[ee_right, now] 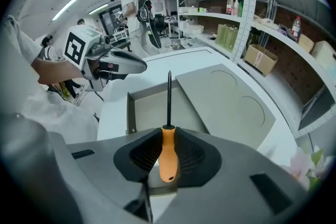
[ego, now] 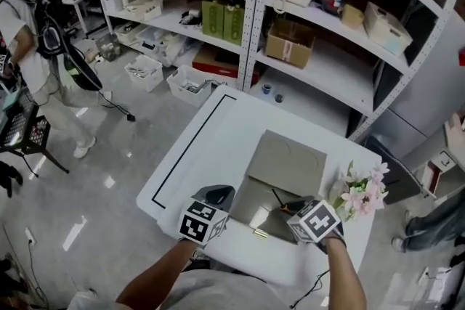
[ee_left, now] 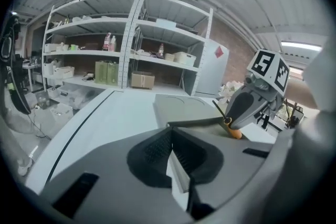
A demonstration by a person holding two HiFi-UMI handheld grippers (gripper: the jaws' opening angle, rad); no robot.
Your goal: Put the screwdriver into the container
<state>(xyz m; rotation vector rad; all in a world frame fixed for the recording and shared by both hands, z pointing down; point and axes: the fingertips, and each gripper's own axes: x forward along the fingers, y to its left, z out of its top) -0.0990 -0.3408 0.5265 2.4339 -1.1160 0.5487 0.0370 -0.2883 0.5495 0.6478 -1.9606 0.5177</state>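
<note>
A grey container (ego: 254, 218) stands open on the white table (ego: 211, 141), its lid (ego: 287, 160) folded back behind it. My right gripper (ee_right: 167, 131) is shut on the orange handle of the screwdriver (ee_right: 168, 157); the black shaft points forward over the container's inside (ee_right: 157, 110). In the head view the right gripper (ego: 290, 210) hovers at the container's near right side with the screwdriver (ego: 278, 198) above the box. My left gripper (ego: 218, 194) sits just left of the container, apart from it, its pads (ee_left: 157, 150) together with nothing between them. It sees the right gripper (ee_left: 252, 105) and the screwdriver (ee_left: 232, 131).
Pink and white flowers (ego: 363, 189) stand at the table's right edge. Metal shelves (ego: 251, 25) with boxes and bottles rise behind the table. Bins (ego: 190, 83) lie on the floor to the far left, where a person (ego: 43, 62) stands. A black line (ego: 185, 149) marks the tabletop's left part.
</note>
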